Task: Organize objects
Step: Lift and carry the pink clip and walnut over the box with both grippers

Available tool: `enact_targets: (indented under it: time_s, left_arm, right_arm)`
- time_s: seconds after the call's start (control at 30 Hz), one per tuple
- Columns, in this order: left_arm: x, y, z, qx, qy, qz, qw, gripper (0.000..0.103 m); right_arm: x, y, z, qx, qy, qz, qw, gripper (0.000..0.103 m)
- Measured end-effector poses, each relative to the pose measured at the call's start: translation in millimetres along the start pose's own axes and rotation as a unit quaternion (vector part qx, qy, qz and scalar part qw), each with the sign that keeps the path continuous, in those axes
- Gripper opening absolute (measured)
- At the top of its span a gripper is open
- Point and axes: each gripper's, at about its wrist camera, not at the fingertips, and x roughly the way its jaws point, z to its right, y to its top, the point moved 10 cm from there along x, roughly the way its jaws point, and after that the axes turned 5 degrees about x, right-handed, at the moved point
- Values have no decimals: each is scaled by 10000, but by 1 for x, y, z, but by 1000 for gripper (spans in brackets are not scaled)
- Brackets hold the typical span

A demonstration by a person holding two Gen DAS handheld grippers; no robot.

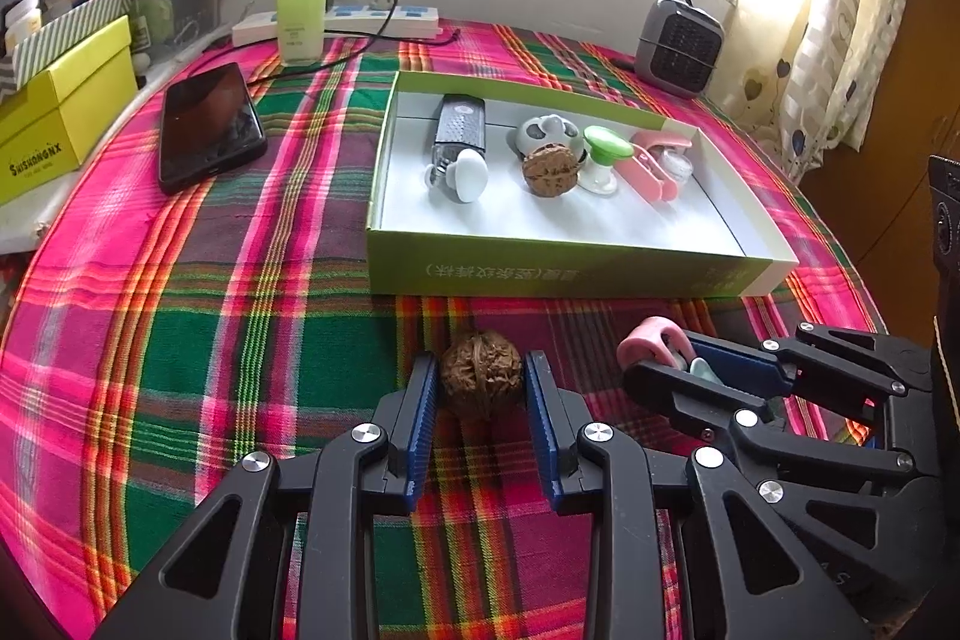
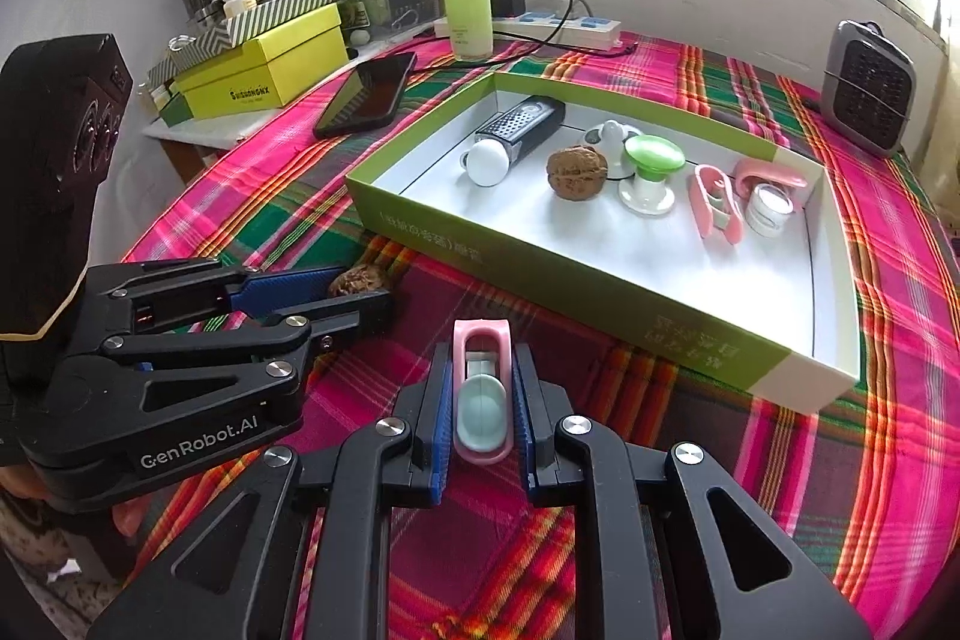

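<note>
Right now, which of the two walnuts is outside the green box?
The walnut on the plaid cloth, between the left gripper's jaws just before the green box. The other walnut lies inside.

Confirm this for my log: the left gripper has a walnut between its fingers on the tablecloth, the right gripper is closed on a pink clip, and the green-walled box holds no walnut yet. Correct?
Not quite. The box already holds a walnut, as the left wrist view shows. The rest stands: left gripper around the second walnut, right gripper closed on the pink clip.
</note>
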Motion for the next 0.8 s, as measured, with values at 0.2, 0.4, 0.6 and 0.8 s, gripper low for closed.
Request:
enact_targets:
  time_s: [0.2,0.4,0.6,0.8]
  left_arm:
    - [-5,-1,10,142,-8,36,9999,27]
    - [-10,0,16,207,-72,88,9997,27]
    - [-15,7,22,276,-48,160,9995,27]
    - [-22,17,29,318,-140,254,9991,27]
  right_arm:
    - [-8,-3,7,118,-70,65,9999,19]
    - [-19,0,14,311,-45,162,9994,19]
    - [-23,2,17,378,-72,231,9990,19]
    - [-33,12,22,426,-103,395,9983,19]
